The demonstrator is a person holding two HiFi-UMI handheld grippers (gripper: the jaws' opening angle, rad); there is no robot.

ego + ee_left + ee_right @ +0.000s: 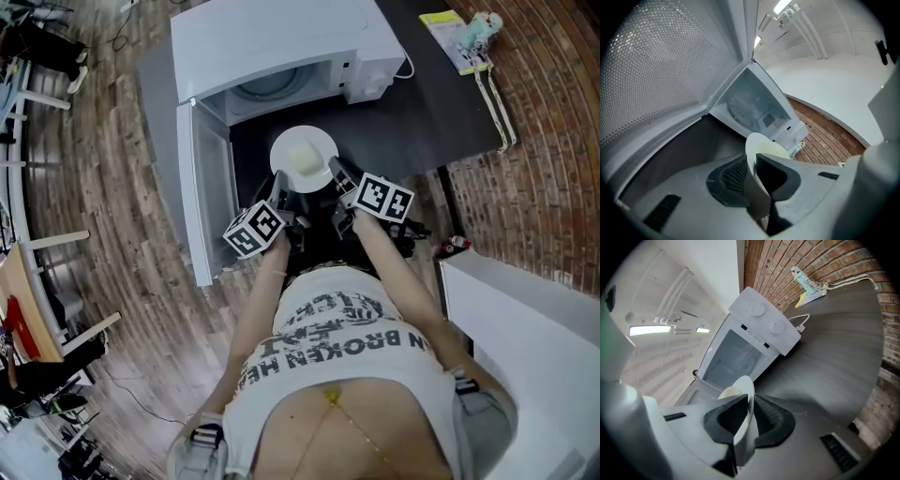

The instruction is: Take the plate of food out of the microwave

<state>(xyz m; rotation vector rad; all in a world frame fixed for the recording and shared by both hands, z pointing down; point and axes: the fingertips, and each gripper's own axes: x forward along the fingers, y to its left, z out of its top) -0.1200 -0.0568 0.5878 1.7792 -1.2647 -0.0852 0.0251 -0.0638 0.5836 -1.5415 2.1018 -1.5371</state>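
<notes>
From the head view I see what neither gripper view gives me: the white plate [303, 157] held level between my two hands, outside the microwave [281, 37], just in front of its open mouth and over the dark bench [441, 112], with the door [202, 187] swung wide to the left and the glass turntable [267, 86] bare inside. The pale yellow food [302, 161] sits in the middle of the plate. That view hides how the fingers meet the rim under the marker cubes. The left gripper view settles it for my left gripper [752, 173]: its fingers [733, 176] stand partway closed, pinching the plate's rim edge-on, and the door's dotted mesh fills the upper left beside me. The right gripper view does the same for my right gripper [749, 416]: its fingers [771, 420] are nearly together, clamped on the opposite rim. Only this view shows the microwave's two round dials [757, 309], a white cable [802, 322] beside the oven, and the brick wall [787, 263] behind the bench.
</notes>
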